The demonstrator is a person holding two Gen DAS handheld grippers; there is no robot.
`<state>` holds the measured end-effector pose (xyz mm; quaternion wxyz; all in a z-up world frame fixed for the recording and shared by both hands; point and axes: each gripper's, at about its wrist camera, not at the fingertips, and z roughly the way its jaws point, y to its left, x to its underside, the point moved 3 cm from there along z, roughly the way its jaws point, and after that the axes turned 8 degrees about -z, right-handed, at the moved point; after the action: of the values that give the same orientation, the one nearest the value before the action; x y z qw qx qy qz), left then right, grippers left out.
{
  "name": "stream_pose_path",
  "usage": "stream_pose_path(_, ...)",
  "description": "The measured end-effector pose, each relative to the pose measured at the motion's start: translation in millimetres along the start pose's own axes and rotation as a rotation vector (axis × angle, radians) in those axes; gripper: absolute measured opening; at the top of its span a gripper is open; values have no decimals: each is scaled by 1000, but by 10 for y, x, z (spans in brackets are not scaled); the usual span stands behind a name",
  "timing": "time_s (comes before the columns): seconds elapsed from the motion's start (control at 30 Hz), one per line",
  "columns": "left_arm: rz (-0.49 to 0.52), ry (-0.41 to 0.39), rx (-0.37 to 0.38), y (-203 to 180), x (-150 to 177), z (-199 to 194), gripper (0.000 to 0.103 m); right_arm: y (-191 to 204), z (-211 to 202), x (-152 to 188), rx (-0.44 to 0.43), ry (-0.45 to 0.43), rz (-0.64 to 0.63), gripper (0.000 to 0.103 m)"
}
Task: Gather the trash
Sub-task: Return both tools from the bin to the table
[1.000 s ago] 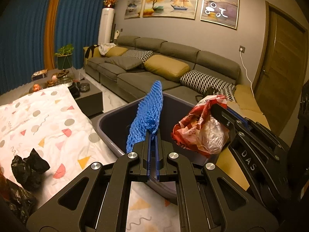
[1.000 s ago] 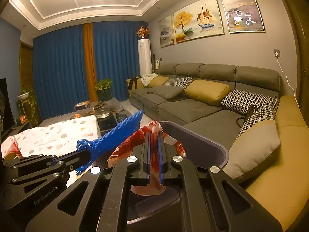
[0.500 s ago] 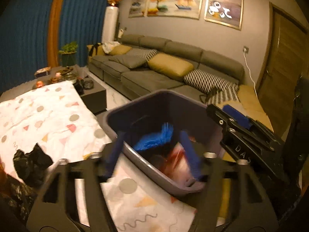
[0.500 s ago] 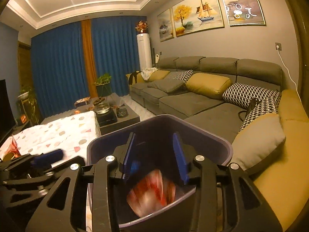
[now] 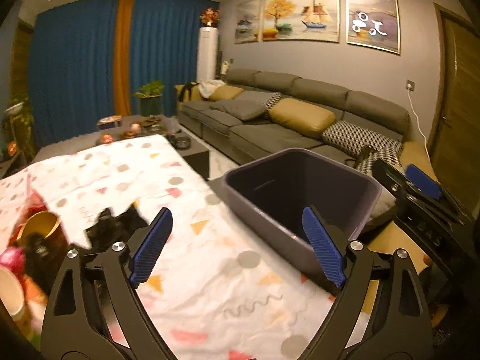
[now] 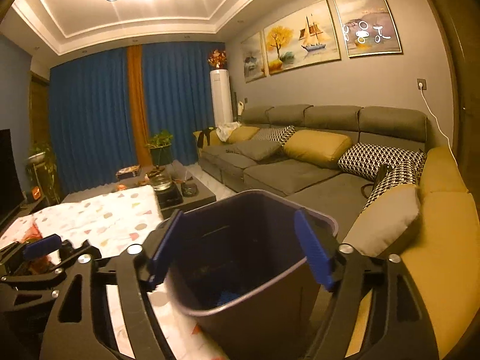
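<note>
A dark grey bin [image 5: 270, 234] stands at the right end of the table with the patterned white cloth [image 5: 210, 285]. My left gripper [image 5: 237, 249] hovers over the cloth just left of the bin, its jaws opening, with nothing between them. My right gripper [image 6: 238, 250] hangs over the bin [image 6: 255, 315], jaws opening too and holding nothing. A scrap of blue foam net [image 6: 225, 298] lies at the bin's bottom. A crumpled black bag [image 5: 117, 228] lies on the cloth near the left fingertip. The right gripper [image 5: 420, 186] shows beyond the bin.
A gold cup [image 5: 42, 225] and a paper cup [image 5: 9, 294] sit among clutter at the table's left. A grey sofa [image 6: 300, 174] with cushions runs along the wall behind the bin. A dark coffee table [image 6: 186, 195] carries small items.
Both grippers went from shut to wide open. The blue foam net and the red wrapper dropped into the bin. The left gripper swung left, away from the bin and over the cloth.
</note>
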<state>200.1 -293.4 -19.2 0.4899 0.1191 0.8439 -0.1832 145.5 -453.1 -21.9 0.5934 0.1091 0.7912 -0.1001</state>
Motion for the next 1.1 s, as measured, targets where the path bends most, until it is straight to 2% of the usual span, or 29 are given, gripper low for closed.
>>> stream_pose_path(0.13, -26, -33, -40, 156, 18, -254, 92, 51, -227, 15, -4, -23, 19, 87)
stream_pose_path(0.3, -37, -67, -90, 339, 94, -576, 94, 154, -456, 40, -15, -32, 15, 90)
stream_pose_path(0.4, -51, -80, -118, 446, 163, -741, 94, 255, -570, 52, -16, -43, 2, 95)
stream_pose_path(0.53, -55, -107, -167, 596, 257, -965, 94, 409, -708, 66, -34, -53, -13, 96)
stream_pose_path(0.9, -157, -134, -318, 1418, 603, -1578, 94, 1127, -1022, 217, -180, -50, -76, 96)
stream_pose_path(1.1, -212, -102, -401, 1875, 849, -1761, 94, 1563, -1111, 371, -274, -24, -112, 96)
